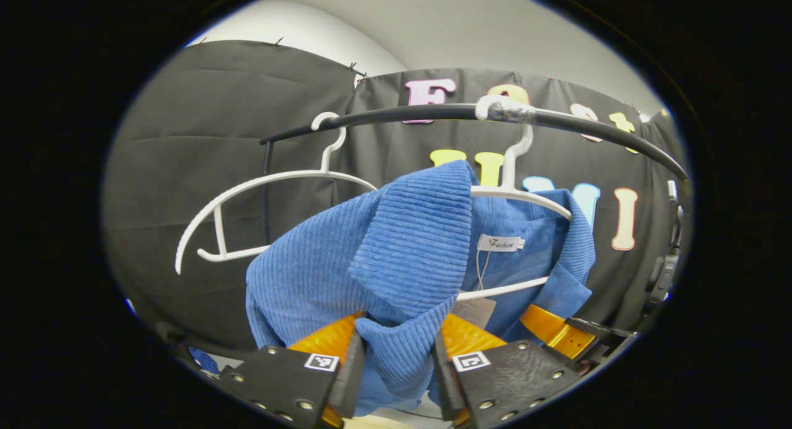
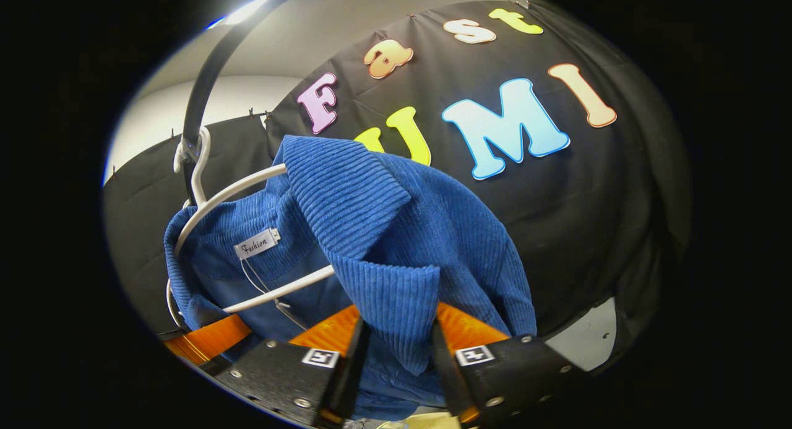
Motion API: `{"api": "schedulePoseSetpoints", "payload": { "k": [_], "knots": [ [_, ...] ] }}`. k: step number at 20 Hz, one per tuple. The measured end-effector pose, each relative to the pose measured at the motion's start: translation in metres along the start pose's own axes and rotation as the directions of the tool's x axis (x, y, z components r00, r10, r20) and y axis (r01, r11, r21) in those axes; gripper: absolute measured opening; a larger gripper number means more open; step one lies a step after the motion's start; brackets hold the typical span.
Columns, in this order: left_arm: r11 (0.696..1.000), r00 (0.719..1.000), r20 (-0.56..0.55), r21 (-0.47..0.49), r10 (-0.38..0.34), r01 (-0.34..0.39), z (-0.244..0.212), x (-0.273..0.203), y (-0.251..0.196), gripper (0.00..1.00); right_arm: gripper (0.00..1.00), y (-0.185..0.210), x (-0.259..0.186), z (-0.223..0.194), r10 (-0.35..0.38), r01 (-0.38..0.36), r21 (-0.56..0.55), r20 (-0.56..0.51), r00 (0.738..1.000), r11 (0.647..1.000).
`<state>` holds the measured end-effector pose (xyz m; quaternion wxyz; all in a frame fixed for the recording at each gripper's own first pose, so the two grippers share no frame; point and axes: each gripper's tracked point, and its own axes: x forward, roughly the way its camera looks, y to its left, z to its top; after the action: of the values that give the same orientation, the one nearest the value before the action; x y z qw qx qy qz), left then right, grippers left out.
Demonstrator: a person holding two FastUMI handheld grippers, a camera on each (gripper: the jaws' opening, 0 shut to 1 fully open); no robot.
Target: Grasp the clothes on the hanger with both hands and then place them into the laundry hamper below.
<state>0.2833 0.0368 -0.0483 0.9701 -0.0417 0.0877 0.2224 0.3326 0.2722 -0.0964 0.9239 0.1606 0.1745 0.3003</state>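
- left gripper (image 1: 396, 361) and right gripper (image 2: 399, 355): jaws clamped on the blue shirt (image 1: 371, 255) collar.
- risk: shirt snags on the white hanger (image 1: 526, 197), dragging it along the rail (image 1: 433, 112).

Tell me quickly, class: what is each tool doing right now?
Left tool: closed on a fold of the blue ribbed corduroy shirt.
Right tool: closed on the collar fold of the same shirt.

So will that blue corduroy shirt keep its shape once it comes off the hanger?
Probably not: the blue corduroy shirt already folds and sags around the white hanger, so it looks floppy. Its ribbed cloth likely resists slipping.
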Motion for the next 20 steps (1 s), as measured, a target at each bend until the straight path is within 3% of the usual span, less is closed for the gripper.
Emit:
{"api": "schedulePoseSetpoints", "payload": {
  "k": [3,8,9,10,15,20],
  "knots": [
    [0.999,0.999,0.006,0.010,-0.039,0.038,-0.001,-0.006,-0.005,0.10,0.10,-0.008,-0.005,0.008,-0.041,0.042,-0.030,0.036,0.998,0.999],
    [0.996,0.996,0.014,-0.018,-0.090,0.090,-0.001,-0.010,-0.008,0.12,0.00,0.002,-0.008,0.010,0.011,-0.010,-0.036,0.025,1.000,0.999],
    [0.991,0.992,0.009,-0.035,-0.128,0.128,-0.002,-0.016,-0.013,0.01,0.00,0.001,-0.011,0.012,0.014,-0.012,-0.044,0.032,0.999,0.999],
    [0.989,0.990,0.012,-0.041,-0.140,0.140,-0.001,-0.021,-0.012,0.01,0.00,0.000,-0.012,0.015,0.011,-0.008,-0.052,0.043,0.999,0.999],
    [0.977,0.976,0.053,-0.011,-0.210,0.211,0.019,-0.042,-0.007,0.00,0.00,-0.001,-0.017,0.020,-0.044,0.048,-0.062,0.067,0.997,0.997],
    [0.954,0.954,0.067,-0.048,-0.293,0.296,0.036,-0.055,0.003,0.01,0.00,-0.003,-0.026,0.031,-0.125,0.133,-0.068,0.117,0.985,0.989]
  ]
}}
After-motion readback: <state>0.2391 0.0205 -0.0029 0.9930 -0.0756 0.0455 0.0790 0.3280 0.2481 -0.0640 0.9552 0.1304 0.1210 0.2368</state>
